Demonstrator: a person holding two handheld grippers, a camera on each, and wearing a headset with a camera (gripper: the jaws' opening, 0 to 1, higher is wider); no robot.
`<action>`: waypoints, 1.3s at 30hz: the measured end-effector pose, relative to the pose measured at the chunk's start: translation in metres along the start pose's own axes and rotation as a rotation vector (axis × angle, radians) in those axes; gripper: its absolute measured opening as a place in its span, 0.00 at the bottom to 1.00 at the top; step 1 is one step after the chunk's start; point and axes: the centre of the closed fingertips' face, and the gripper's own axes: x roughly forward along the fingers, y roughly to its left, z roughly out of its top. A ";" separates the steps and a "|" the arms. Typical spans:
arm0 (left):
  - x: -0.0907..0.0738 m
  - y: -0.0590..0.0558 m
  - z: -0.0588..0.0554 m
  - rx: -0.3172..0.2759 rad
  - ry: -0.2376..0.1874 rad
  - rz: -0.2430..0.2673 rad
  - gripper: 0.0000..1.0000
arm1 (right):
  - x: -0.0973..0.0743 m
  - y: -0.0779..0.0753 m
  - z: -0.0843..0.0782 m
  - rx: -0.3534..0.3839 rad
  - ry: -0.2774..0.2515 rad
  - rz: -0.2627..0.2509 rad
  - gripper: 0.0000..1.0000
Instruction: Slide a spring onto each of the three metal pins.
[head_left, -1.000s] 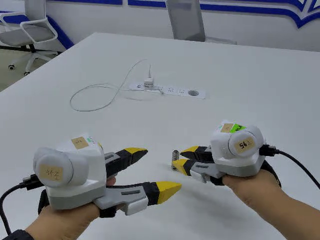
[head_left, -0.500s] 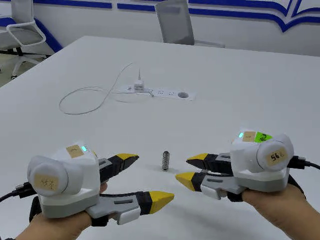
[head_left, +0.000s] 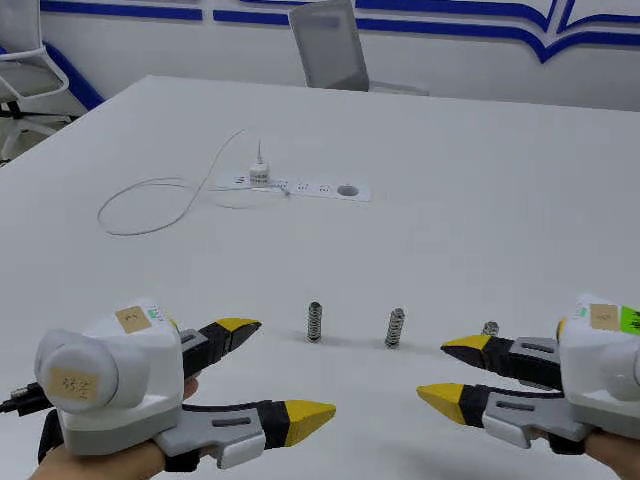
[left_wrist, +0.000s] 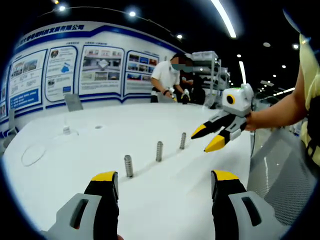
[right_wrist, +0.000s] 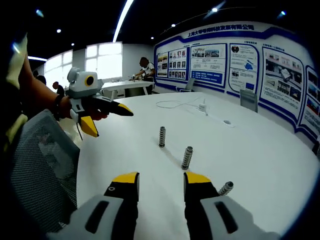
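Three short metal pins stand in a row on the white table (head_left: 480, 180), each wrapped in a coiled spring: the left one (head_left: 314, 321), the middle one (head_left: 396, 327) and the right one (head_left: 490, 328), half hidden behind a jaw. My left gripper (head_left: 275, 370) sits open at the near left, short of the left pin. My right gripper (head_left: 448, 368) is open just in front of the right pin, holding nothing. The left gripper view shows the pins (left_wrist: 159, 151) beyond its own jaws (left_wrist: 165, 176). In the right gripper view the nearest pin (right_wrist: 226, 188) lies right of the jaws (right_wrist: 161, 178).
A white power strip (head_left: 300, 187) with a plugged-in charger and a looping white cable (head_left: 150, 195) lies farther back on the table. A grey chair (head_left: 330, 45) stands at the far edge. People (left_wrist: 167, 80) work at another bench in the background.
My right gripper has drawn back from the left spring pin and moved right. The head camera has panned right, bringing the other two pins into view. The left gripper has barely moved.
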 end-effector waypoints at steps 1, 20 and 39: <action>0.001 -0.001 0.000 0.002 0.002 -0.001 0.78 | -0.006 -0.005 -0.002 0.001 -0.006 -0.018 0.39; 0.004 -0.011 -0.008 0.002 0.023 -0.022 0.83 | -0.069 -0.032 -0.026 0.032 -0.036 -0.113 0.57; 0.004 -0.005 -0.013 -0.006 0.032 -0.009 0.83 | -0.073 -0.037 -0.023 0.047 -0.060 -0.145 0.68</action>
